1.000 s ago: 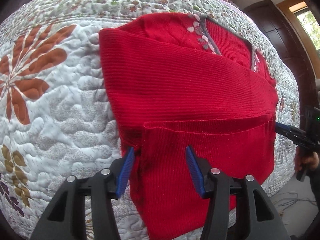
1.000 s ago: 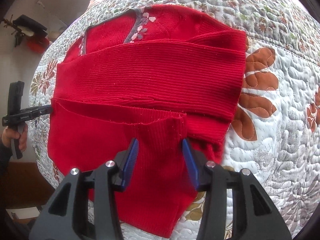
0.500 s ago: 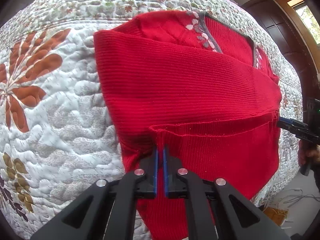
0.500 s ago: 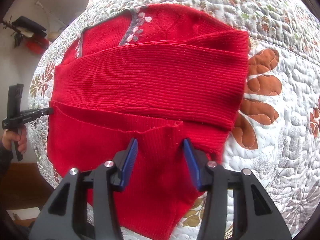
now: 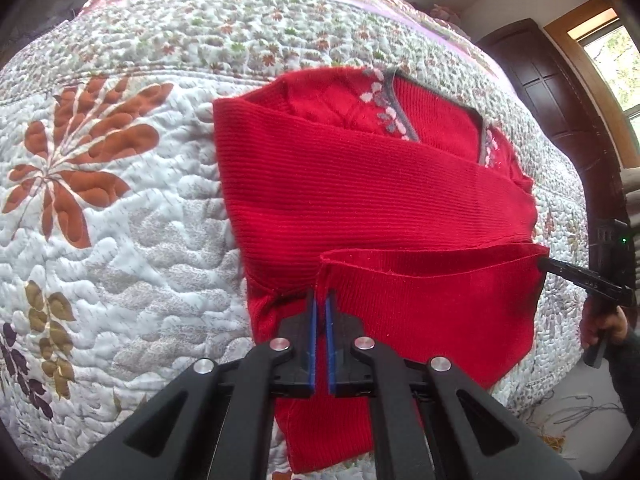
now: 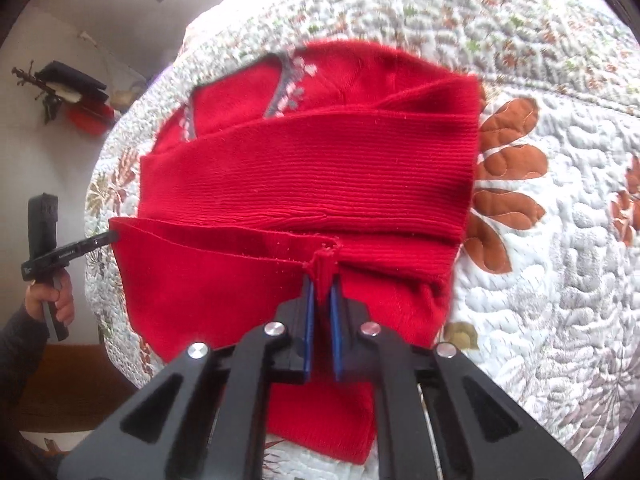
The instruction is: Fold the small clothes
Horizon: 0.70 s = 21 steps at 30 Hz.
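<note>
Spreading under everything is the quilted bedspread (image 5: 120, 216), which serves as my folding surface; its flat top lets the garment lie without sliding, and the near edge of the bed drops away just below my tools. On it lies the red knitted sweater (image 5: 372, 200), neck end away from me, with the grey-trimmed neckline (image 5: 396, 116) and its pale flower motif showing at the far side. One ribbed sleeve (image 6: 320, 176) is laid across the body from side to side, so that the bundle is already narrowed to a rectangle (the sleeve keeps inside the outline for that reason). The hem (image 6: 224, 240) runs as a raised edge across the near part of the garment, lifted off the layer beneath it.

My left tool (image 5: 320, 304) is clenched on the hem near the sweater's left side, a thin ridge of red knit caught between the blue pads. My right tool (image 6: 322, 284) is likewise clenched on the hem toward the right side, where a small bunched tuft of fabric stands up between the jaws. Holding both ends of the hem keeps it taut and level, which I judge suits carrying the lower part up and over toward the neckline. In the right wrist view my left hand (image 6: 54, 296) grips the other tool's handle.
</note>
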Available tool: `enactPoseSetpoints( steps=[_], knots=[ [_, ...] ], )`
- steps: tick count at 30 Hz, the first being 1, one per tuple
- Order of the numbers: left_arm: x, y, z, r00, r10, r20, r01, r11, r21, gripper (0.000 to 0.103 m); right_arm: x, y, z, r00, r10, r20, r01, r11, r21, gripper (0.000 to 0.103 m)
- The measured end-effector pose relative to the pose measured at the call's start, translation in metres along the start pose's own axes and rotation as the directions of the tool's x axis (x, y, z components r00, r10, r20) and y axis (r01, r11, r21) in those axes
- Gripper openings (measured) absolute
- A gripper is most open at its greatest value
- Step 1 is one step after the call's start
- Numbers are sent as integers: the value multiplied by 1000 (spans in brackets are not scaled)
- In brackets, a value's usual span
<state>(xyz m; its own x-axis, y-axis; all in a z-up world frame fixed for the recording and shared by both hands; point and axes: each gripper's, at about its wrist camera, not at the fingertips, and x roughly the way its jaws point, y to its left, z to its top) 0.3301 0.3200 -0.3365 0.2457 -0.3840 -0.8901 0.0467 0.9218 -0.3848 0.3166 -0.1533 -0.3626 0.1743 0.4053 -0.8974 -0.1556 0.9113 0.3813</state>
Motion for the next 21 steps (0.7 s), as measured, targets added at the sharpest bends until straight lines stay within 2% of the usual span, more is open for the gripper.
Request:
enactPoseSetpoints(
  steps=[6,13,17,21],
  knots=[
    [-61,-20,-8,994,-33,109,31,999,17,3,-61,17,-13,993,22,120,-25,999,22,6],
    [-120,-41,10,971,-59,231,46,997,61,3,-125,39,-3,965,26,262,-30,999,13,6],
    [-136,-50,30,958,-74,275,49,994,95,3,-146,43,16,946,36,321,-41,999,8,6],
    [-134,-53,58,952,-85,293,52,992,118,3,-149,44,37,937,28,348,-33,999,6,6]
  ],
)
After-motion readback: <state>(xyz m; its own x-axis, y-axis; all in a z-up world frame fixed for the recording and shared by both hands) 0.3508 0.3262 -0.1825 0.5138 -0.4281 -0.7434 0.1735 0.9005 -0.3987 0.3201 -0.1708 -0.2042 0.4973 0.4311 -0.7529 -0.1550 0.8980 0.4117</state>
